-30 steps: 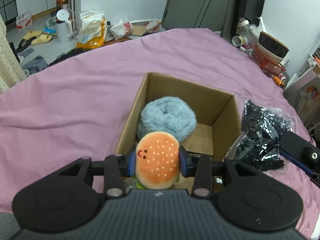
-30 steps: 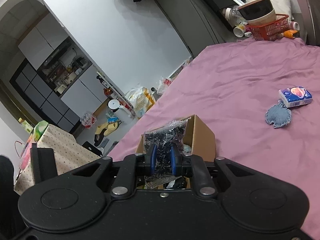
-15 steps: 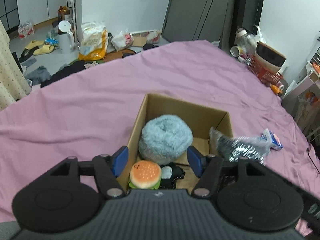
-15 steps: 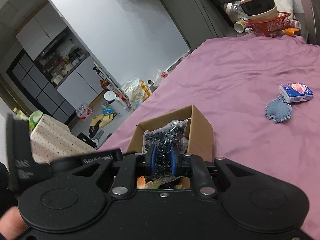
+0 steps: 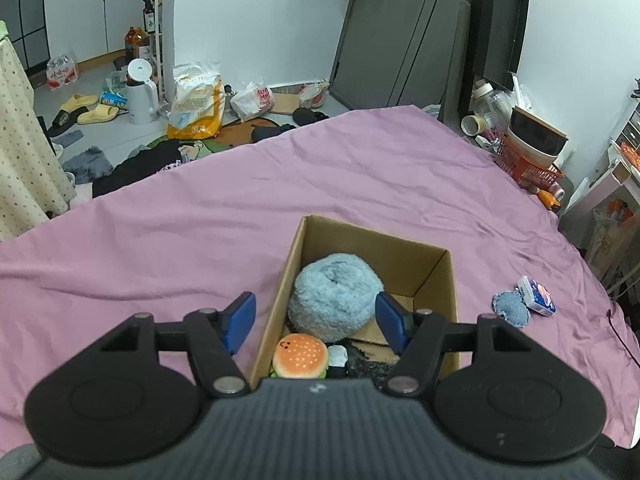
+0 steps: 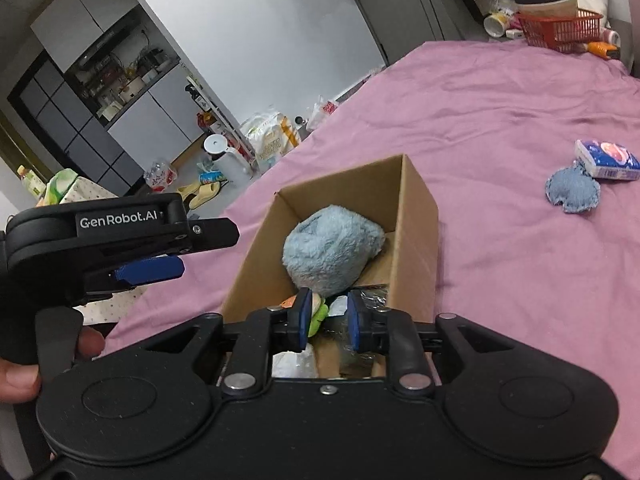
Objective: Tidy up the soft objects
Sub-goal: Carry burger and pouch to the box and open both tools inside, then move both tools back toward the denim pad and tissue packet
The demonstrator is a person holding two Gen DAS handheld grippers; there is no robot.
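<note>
A cardboard box [image 5: 434,276] [image 6: 416,216] stands on the pink bedsheet. In it lie a fluffy blue plush [image 5: 334,294] [image 6: 330,246], a burger plush [image 5: 300,356] and a clear bag of black bits [image 5: 366,364]. My left gripper [image 5: 316,318] is open and empty above the box's near end; it shows from the side in the right wrist view [image 6: 148,270]. My right gripper [image 6: 329,320] is open and empty just above the box's near end. A blue denim pad [image 5: 512,310] [image 6: 574,192] and a small tissue pack [image 5: 536,296] [image 6: 608,160] lie on the sheet to the right.
A red basket [image 5: 528,164] with bowls and bottles stands at the bed's far right corner. Bags, slippers and a white kettle [image 5: 140,96] litter the floor beyond the bed. A dotted cloth [image 5: 20,152] hangs at the left.
My left gripper let the burger plush drop into the box and rose back. My right gripper opened and released the bag of black bits into the box.
</note>
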